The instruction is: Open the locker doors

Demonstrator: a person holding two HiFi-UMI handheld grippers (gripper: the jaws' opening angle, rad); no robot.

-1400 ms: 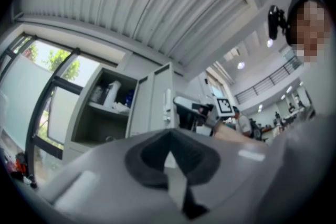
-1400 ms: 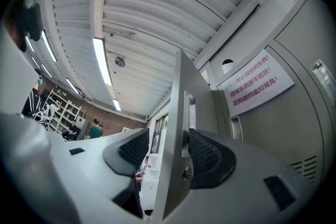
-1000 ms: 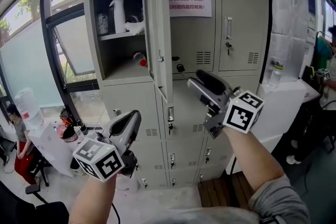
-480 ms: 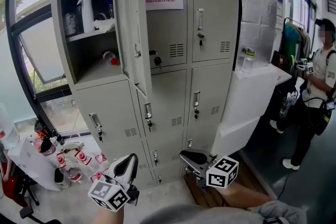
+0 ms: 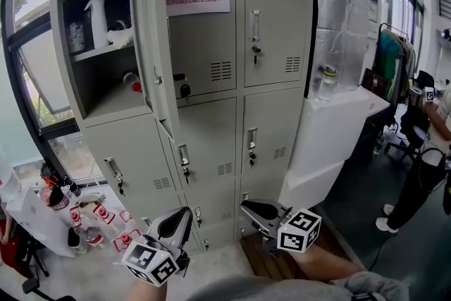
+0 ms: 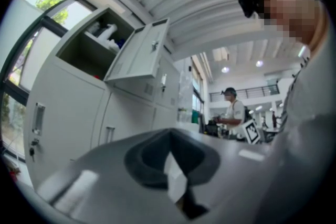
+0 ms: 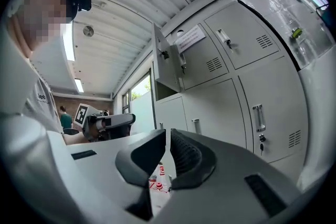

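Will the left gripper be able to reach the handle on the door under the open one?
Probably, once lifted: the left gripper hangs below that handle, with nothing between them.

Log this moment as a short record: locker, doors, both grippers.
cabinet: grey metal locker cabinet, several doors
open: top-left door, swung outward
shut: the other doors in view
inside open compartment: white spray bottle on the shelf
left gripper: low, apart from the locker, jaws together, empty
right gripper: low, apart from the locker, jaws have just been closing, nearly together, nothing between them
task state: one door open, rest not yet opened
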